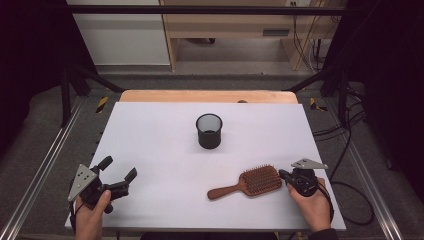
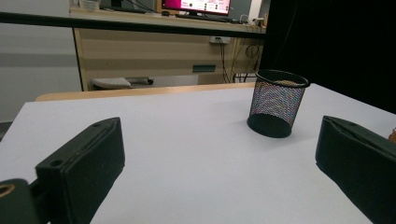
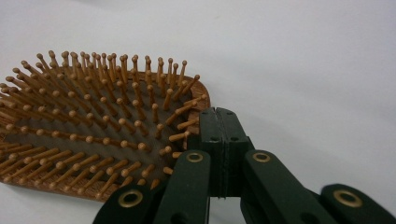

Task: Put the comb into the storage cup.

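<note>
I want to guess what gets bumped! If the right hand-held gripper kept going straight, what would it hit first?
Probably the wooden hairbrush: the shut right hand-held gripper already sits at the rim of its bristled head, seemingly touching.

White-topped bench [image 1: 165, 145] with a wooden far edge, set on grey carpeted floor [image 1: 45, 125], pale wooden desk [image 1: 235, 25] seen behind, lit monitor [image 2: 196, 5] placed on it, black curtains [image 1: 30, 45] hung at both sides.

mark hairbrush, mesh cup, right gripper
hairbrush [image 1: 260, 180], high view, middle of the bristle pad
mesh cup [image 2: 276, 109], left gripper view, mesh side wall
right gripper [image 3: 218, 122], right gripper view, tips of the closed jaws
</note>
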Action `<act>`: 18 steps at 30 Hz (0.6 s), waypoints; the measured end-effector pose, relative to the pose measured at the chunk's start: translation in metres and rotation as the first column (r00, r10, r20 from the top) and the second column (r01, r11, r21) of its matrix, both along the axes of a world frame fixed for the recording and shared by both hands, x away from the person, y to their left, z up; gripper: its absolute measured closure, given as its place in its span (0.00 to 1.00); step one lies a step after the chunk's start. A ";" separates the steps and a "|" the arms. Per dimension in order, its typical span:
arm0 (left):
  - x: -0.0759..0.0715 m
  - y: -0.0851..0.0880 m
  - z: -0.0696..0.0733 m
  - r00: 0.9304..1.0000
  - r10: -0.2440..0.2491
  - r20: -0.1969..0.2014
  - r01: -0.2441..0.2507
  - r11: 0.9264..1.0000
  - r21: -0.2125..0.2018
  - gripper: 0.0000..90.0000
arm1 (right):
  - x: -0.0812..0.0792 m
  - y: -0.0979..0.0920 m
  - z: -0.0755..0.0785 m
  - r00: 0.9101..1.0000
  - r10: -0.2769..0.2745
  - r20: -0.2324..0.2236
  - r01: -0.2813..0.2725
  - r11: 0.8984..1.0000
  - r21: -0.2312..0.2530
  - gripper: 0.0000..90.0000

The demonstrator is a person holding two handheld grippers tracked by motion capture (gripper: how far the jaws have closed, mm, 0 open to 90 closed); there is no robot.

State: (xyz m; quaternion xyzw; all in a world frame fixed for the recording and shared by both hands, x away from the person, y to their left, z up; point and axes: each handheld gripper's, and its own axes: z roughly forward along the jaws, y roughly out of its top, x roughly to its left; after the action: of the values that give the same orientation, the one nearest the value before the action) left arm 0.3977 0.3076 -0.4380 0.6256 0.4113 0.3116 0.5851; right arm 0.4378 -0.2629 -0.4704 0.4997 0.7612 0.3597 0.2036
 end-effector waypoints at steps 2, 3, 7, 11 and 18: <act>0.000 0.000 0.000 1.000 0.000 -0.001 0.000 1.000 0.002 0.02 | -0.001 0.005 0.001 1.000 0.006 -0.004 -0.006 1.000 -0.003 1.00; 0.000 0.000 0.000 1.000 0.000 -0.001 0.000 1.000 0.000 0.02 | -0.001 0.007 0.001 1.000 0.012 -0.004 -0.012 1.000 -0.005 1.00; 0.000 0.000 0.000 1.000 -0.001 -0.002 0.001 1.000 0.003 0.02 | -0.002 0.016 0.002 1.000 0.030 -0.007 -0.030 0.999 -0.010 1.00; 0.000 0.000 0.000 1.000 -0.005 -0.006 0.005 1.000 0.006 0.02 | -0.004 0.025 0.002 0.998 0.055 -0.008 -0.056 0.998 -0.030 1.00; 0.000 0.000 0.000 1.000 -0.005 -0.008 0.005 1.000 0.009 0.02 | -0.006 0.042 0.004 0.997 0.078 -0.016 -0.078 0.997 -0.019 1.00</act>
State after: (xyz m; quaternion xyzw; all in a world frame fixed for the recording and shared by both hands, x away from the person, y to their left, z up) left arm 0.3978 0.3071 -0.4381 0.6304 0.4107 0.3097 0.5814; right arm 0.4317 -0.2212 -0.4668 0.4703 0.7853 0.3560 0.1883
